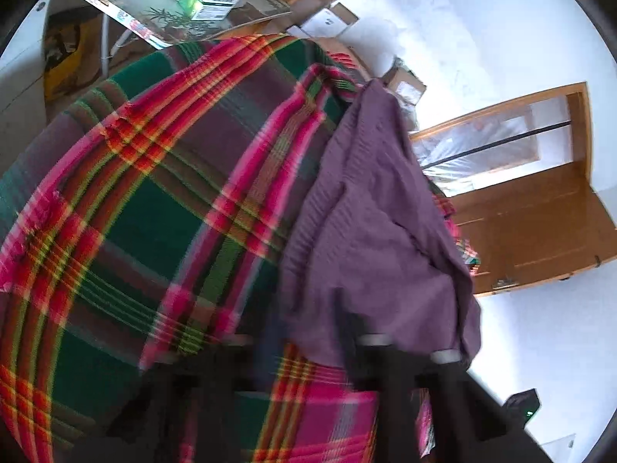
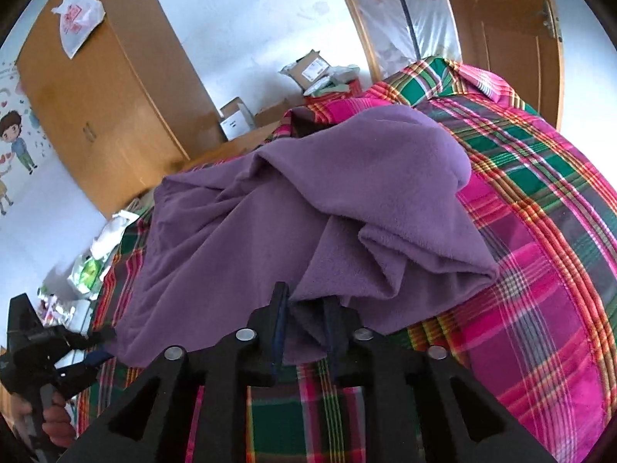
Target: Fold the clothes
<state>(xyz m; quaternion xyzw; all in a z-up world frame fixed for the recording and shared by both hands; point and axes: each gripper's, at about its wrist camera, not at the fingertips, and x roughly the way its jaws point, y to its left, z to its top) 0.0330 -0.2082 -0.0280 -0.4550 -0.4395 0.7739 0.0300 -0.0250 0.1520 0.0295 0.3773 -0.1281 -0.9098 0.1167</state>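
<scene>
— Left wrist view?
— My left gripper [image 1: 308, 351] is blurred; I cannot tell its jaws. The purple garment [image 1: 370, 208] drapes over the plaid blanket [image 1: 154, 208]

— Right wrist?
— My right gripper [image 2: 306, 320] pinches the purple garment's near edge; it lies crumpled on the blanket

Garment [image 2: 293, 208] on bedspread [image 2: 547, 254], wardrobe [image 2: 100, 115] behind

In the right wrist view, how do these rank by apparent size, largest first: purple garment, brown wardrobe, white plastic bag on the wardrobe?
1. Purple garment, though it lies nearest the camera, so it is enlarged.
2. Brown wardrobe.
3. White plastic bag, clearly smallest.
</scene>
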